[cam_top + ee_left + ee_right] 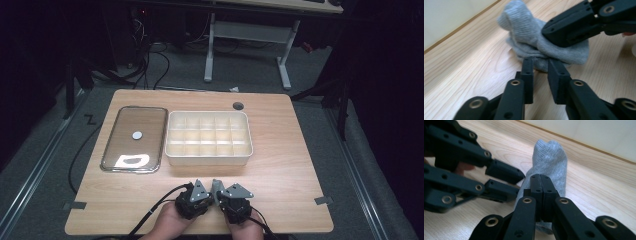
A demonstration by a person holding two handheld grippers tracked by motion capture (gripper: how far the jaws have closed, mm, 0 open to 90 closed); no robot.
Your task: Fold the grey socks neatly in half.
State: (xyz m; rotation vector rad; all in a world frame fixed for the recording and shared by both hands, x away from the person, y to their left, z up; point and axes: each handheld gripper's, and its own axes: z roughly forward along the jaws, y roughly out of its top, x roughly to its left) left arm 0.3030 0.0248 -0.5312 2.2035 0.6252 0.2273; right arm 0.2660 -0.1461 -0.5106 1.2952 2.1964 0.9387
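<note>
A crumpled grey sock point(529, 32) lies on the table point(280, 165) just in front of the divided tray point(208, 137), its long axis running away from the tray. The right gripper point(541, 178) pinches its near end, jaws closed on the cloth. The left gripper point(540, 62) stands at the sock's edge, jaws slightly apart, not pressing. The tray's compartments look empty.

From above, the crumpled grey knitted sock point(529, 40) lies hidden under the two black grippers just in front of the cream plastic compartment box point(209, 156), whose wall is cut off by the frame in both gripper views. Beside the sock, the right gripper point(541, 178) covers part of it, so any pinched fold is unseen. The person's forearms are cut off.
</note>
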